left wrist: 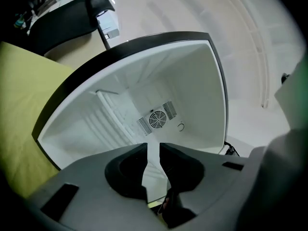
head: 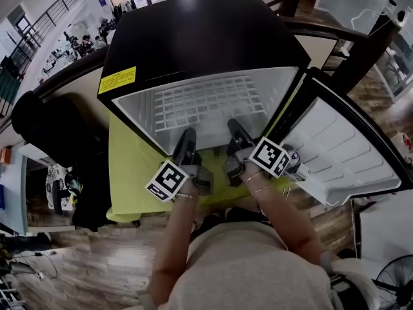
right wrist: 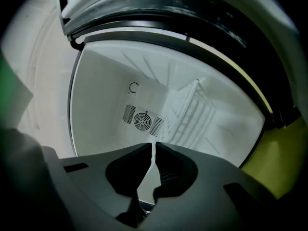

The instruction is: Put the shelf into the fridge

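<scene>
My left tongs (head: pixel 188 134) and right tongs (head: pixel 232 126) sit side by side, each narrowed to a slit and, as far as I can judge, pinching the front edge of the shelf (head: pixel 206 105). The shelf lies straight ahead of them inside the fridge (head: pixel 193 37), flat, with its long axis across the cavity. Neither hand is nearer. I see nothing else in the fridge. Its door (head: pixel 335 154) stands open at my right.

One fridge (head: pixel 200 37), one shelf (head: pixel 206 105), two tools (head: pixel 187 137) (head: pixel 233 131)

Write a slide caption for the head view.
Left gripper and right gripper grip the white shelf inside the open black fridge.
</scene>
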A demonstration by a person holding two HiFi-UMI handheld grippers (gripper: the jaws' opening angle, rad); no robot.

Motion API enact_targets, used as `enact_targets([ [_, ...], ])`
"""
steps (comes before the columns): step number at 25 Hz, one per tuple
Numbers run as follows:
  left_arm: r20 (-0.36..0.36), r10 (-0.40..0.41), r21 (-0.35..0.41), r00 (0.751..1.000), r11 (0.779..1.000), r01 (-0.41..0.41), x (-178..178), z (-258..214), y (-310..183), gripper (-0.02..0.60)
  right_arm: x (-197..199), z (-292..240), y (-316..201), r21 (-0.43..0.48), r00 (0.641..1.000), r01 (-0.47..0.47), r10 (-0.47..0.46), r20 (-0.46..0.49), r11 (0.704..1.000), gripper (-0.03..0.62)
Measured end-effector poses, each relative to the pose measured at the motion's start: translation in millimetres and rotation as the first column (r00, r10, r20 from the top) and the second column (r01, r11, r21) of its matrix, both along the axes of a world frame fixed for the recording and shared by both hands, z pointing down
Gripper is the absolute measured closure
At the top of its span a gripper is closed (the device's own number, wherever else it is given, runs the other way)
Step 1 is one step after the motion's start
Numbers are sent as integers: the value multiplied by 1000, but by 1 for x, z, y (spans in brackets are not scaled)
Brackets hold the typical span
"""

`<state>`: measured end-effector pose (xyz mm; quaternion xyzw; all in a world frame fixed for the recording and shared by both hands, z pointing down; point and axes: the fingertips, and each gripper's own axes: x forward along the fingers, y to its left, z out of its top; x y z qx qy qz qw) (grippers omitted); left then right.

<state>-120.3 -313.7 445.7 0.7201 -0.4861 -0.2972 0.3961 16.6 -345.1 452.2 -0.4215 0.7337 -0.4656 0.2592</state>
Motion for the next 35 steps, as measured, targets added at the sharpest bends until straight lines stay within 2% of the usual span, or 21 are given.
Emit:
enact_targets([
  [3,87,37,34,996,999,-40,6,-7,7,516,-1,-11,10,53,997,37,-33,-69,998,590],
  [6,210,62,60,976,995,-77,11,-15,15,544,-5,-26,20,134,982,90,-65,-178,987,599],
  [9,325,79,82,943,990,-111,17,-23,21,581,-11,-36,30,192,954,152,-93,-285,970,600],
  [13,458,94,108,884,981,-160,22,-32,31,581,-19,-48,47,260,901,245,-120,-417,934,600],
  [16,566,110,101,817,974,-201,26,-35,37,578,-24,-56,58,319,824,317,-93,-558,893,599],
  [21,748,105,80,656,966,-245,30,-34,48,571,-35,-60,74,353,699,418,-48,-714,837,594],
  [24,803,109,77,586,956,-283,36,-34,55,569,-39,-58,83,351,627,467,-25,-779,812,585],
  [26,821,116,71,559,951,-302,40,-33,59,569,-40,-54,88,344,590,489,-14,-807,802,585],
  [30,838,150,31,524,946,-322,46,-20,66,569,-45,-44,98,315,541,524,-24,-841,791,585],
  [35,840,197,-17,506,941,-338,52,-3,77,569,-48,-34,108,308,491,542,3,-871,782,585],
])
